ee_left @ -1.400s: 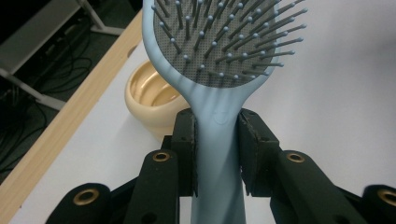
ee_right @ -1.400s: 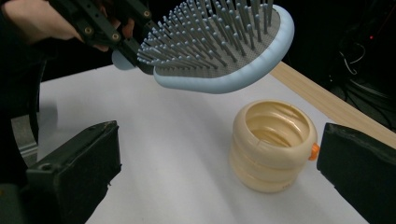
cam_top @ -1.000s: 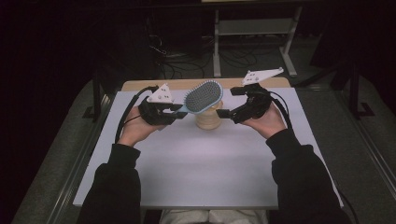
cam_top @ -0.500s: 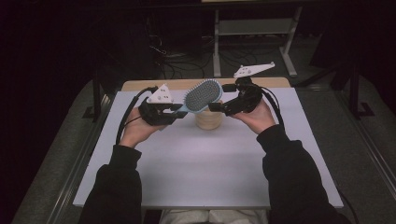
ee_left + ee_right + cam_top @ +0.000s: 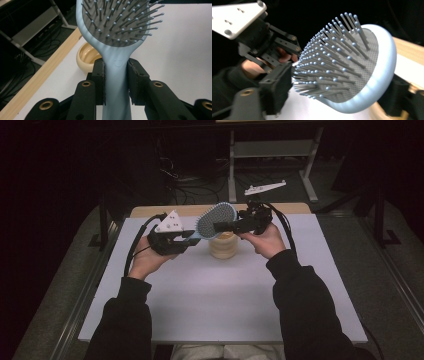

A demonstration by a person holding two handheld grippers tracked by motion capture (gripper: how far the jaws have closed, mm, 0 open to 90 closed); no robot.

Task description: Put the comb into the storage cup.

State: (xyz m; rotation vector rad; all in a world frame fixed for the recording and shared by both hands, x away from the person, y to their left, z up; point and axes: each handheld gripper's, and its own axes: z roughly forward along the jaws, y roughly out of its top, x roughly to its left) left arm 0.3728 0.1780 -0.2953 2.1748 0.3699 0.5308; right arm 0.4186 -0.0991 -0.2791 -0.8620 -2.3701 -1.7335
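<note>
A light-blue hairbrush (image 5: 217, 217) is held level above the table, bristles facing the right hand. My left gripper (image 5: 192, 235) is shut on its handle; in the left gripper view both pads clamp the handle (image 5: 116, 82) below the head (image 5: 115, 25). My right gripper (image 5: 220, 226) reaches in from the right and its jaws have just been closing around the brush head (image 5: 352, 70). One pad (image 5: 278, 87) meets the bristle tips and the other jaw sits behind the head's back. A tan wooden bowl (image 5: 223, 247) stands on the table under the brush.
The white table top (image 5: 225, 310) has a wooden strip (image 5: 150, 211) along its far edge. Behind it stand a metal frame (image 5: 270, 150) and loose cables on a dark floor. The bowl (image 5: 86, 56) sits near that far edge.
My right hand has moved left from beside the bowl to the brush head, and its jaws have narrowed around the head. The left hand and the brush have kept still.
</note>
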